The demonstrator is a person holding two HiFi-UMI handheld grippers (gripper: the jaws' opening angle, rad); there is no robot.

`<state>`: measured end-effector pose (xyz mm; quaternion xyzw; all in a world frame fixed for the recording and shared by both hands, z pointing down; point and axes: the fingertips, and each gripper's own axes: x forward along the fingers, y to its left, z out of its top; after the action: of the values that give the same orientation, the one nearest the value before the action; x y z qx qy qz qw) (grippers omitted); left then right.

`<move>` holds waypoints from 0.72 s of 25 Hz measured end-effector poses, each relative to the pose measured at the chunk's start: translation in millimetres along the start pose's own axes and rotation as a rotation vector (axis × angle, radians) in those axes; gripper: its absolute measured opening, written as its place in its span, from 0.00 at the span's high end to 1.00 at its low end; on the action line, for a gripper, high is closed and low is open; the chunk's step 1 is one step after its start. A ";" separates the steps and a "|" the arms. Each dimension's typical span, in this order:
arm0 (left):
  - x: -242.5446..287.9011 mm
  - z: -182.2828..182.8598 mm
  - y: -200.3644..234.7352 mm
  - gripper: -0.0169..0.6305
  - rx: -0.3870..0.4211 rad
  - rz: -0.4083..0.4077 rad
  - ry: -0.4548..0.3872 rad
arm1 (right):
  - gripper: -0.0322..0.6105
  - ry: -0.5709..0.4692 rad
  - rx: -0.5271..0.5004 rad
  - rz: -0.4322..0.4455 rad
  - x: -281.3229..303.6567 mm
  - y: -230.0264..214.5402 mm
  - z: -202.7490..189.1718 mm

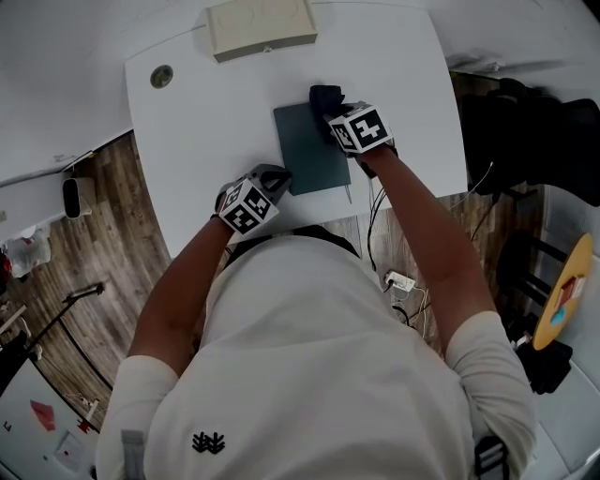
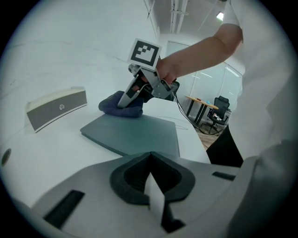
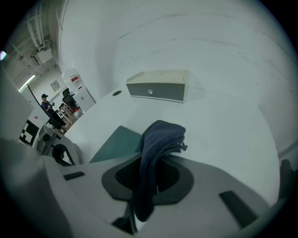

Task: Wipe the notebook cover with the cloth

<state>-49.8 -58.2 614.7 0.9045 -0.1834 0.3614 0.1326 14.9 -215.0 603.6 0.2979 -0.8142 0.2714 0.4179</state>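
The notebook (image 1: 311, 150) lies flat on the white table (image 1: 197, 122), on the person's side of the beige box (image 1: 261, 26). Its long axis runs from the person's side toward that box, and the far end leans slightly left. The right gripper (image 1: 334, 114) is clenched on the dark blue cloth (image 1: 325, 96). The bunched end of the cloth pokes out past the jaws and rests at the notebook corner nearest the box, on its right side. The left gripper (image 1: 274, 178) has its jaws pressed together with nothing between them, at the notebook corner farthest from the box. In the left gripper view the gripper's own body covers that corner, so contact cannot be judged. The person's torso hides the table edge farthest from the box.
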 end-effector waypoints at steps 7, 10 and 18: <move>-0.8 -1.6 0.0 0.96 -0.014 0.009 0.000 | 0.89 0.016 0.006 -0.063 -14.2 -42.3 -19.0; 0.2 -3.8 2.6 0.96 -0.046 0.010 0.007 | 0.88 0.012 0.006 -0.072 -15.9 -51.6 -23.8; -4.3 -6.1 10.1 0.96 -0.249 0.032 0.006 | 0.88 -0.091 -0.015 -0.036 -45.3 -39.5 -32.1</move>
<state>-60.7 -64.0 617.1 0.8769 -0.2409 0.3407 0.2384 81.1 -207.8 589.3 0.3213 -0.8290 0.2441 0.3873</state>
